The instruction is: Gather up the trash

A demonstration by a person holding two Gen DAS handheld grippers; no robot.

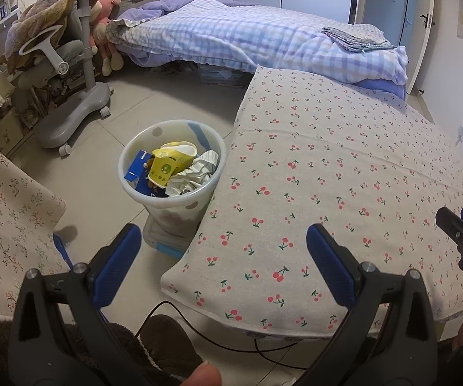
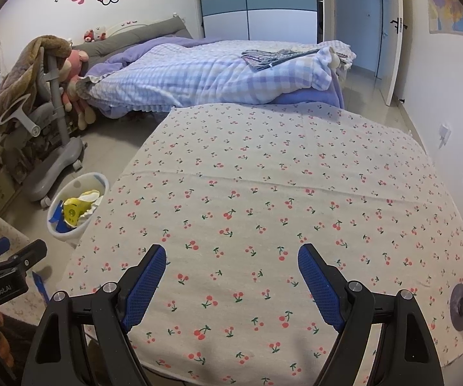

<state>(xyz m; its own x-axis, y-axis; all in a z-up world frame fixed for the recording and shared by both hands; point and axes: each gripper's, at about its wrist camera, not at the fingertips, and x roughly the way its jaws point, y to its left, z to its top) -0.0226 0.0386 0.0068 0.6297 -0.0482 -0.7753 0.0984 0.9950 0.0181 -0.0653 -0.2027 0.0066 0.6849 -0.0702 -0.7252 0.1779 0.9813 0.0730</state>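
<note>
Both the left gripper point(image 1: 223, 251) and right gripper point(image 2: 231, 273) are hanging spread and empty over the cherry-print table point(image 2: 279, 193). The trash point(image 1: 173, 170) is sitting in the bin point(image 1: 141, 148) beside it (apparently finished); next, checking for strays.

Bin point(image 1: 171, 173) mouth reachable from above, w/ table point(image 1: 344, 193) edge touching its right side.

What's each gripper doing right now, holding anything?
Left gripper: tongs open, holding nothing, above the floor by the bin.
Right gripper: tongs open, holding nothing, over the tablecloth.
</note>
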